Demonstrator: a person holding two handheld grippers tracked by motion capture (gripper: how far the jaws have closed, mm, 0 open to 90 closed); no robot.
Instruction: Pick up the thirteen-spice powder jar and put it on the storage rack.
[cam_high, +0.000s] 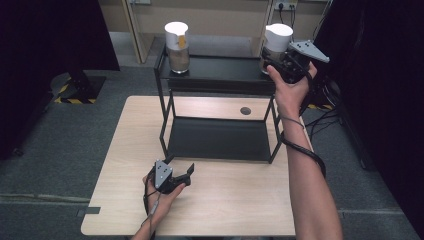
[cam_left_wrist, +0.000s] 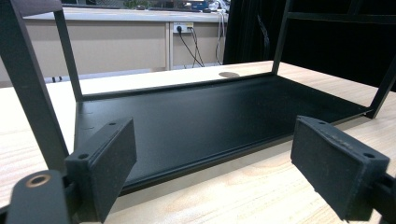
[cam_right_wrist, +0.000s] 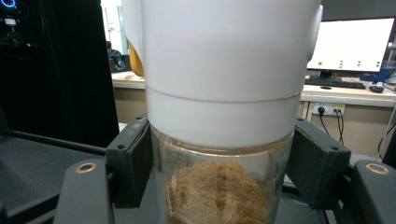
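Observation:
Two glass jars with white lids hold brown powder. One jar (cam_high: 177, 42) stands on the top shelf of a black rack (cam_high: 220, 75), at its left end. My right gripper (cam_high: 280, 64) is shut on the other jar (cam_high: 276, 41) at the rack's right end; in the right gripper view its black pads (cam_right_wrist: 133, 161) press the glass of the jar (cam_right_wrist: 219, 186) just below the white lid. My left gripper (cam_high: 181, 171) rests low over the table, open and empty, its pads (cam_left_wrist: 105, 163) facing the rack's bottom shelf (cam_left_wrist: 210, 116).
The rack stands at the back of a light wooden table (cam_high: 225, 205) with a round grommet hole (cam_high: 245, 110) behind it. Dark curtains flank the table. Cables trail from the right forearm (cam_high: 305, 150). A counter with wall sockets lies beyond.

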